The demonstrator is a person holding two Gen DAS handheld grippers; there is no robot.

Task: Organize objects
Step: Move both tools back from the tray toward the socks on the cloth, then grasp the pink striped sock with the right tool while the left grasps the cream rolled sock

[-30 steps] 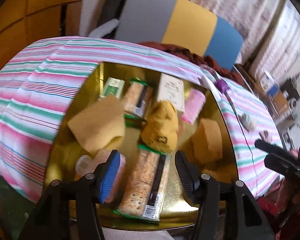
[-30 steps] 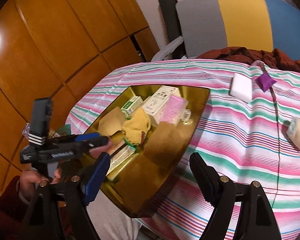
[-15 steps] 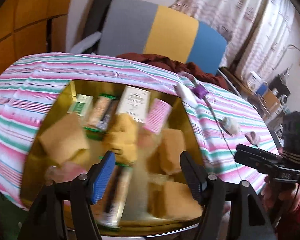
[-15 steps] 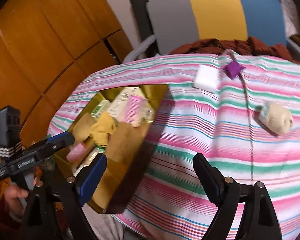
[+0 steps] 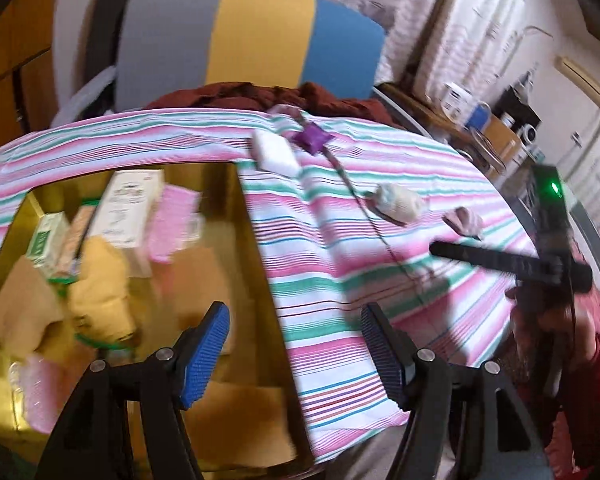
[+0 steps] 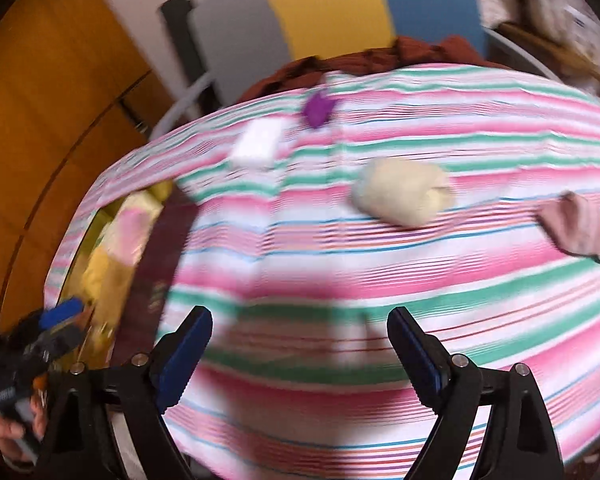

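Gold tray nearly full, four strays outside it

Gold-coloured and crowded, the tray (image 5: 256, 248) sits at the near left corner of the striped table (image 5: 380, 280), already packed with cartons, snack packs and tan cloths. Outside it lie a white block (image 5: 274, 152) and a purple piece (image 5: 313, 138) near the far edge, a cream roll (image 6: 404, 196) mid-table, and a pink cloth (image 6: 576, 226) toward the right edge.

Both the left gripper (image 5: 296, 350) and the right gripper (image 6: 300, 348) have their fingers spread with nothing between them.

Likely trouble: a thin cord (image 5: 364, 208) runs from the purple piece past the roll, so a grab at the roll may snag it and drag things along. The soft roll could squash or slip from a shallow pinch. Dropping more into the heaped tray may tip items over its rim. Both views are smeared, so the cord's ends are unclear.
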